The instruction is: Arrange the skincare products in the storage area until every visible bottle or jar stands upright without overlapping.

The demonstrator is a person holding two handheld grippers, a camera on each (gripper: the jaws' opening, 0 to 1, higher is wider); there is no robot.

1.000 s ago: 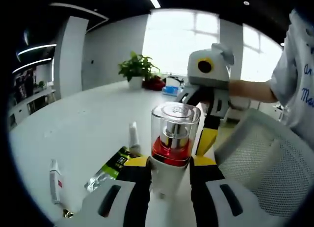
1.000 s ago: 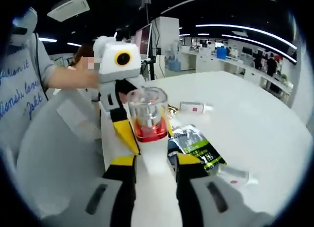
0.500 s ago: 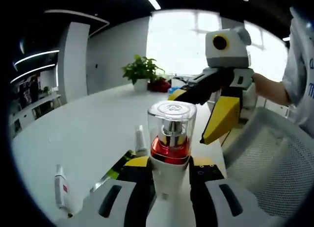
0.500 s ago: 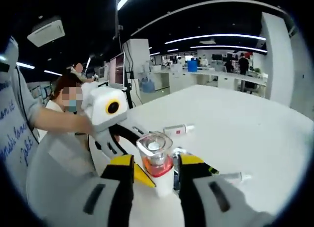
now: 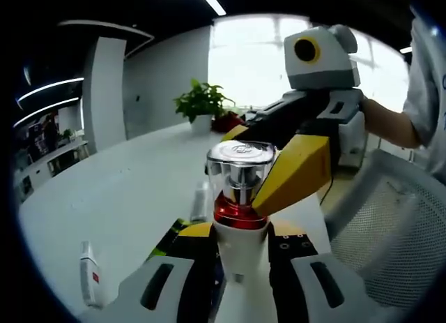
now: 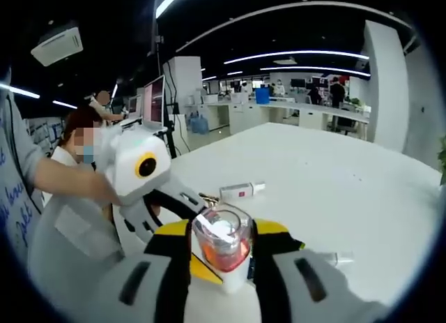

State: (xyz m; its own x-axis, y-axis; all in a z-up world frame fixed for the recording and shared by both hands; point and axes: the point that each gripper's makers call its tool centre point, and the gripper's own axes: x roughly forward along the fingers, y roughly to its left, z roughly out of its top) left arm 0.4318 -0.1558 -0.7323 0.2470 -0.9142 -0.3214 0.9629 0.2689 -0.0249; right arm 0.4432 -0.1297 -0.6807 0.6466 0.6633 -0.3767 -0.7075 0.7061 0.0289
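The left gripper (image 5: 240, 243) is clamping the upright pump bottle (image 5: 239, 197) over the white table (image 5: 118, 197), the right gripper's (image 6: 217, 238) 2 jaws are flanking its clear cap, grip uncertain, and the left gripper view is revealing a potted plant (image 5: 202, 103).

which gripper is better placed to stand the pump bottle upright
Left gripper: it already clamps the white pump bottle with clear cap and red band upright by its base. The right gripper only straddles the cap.
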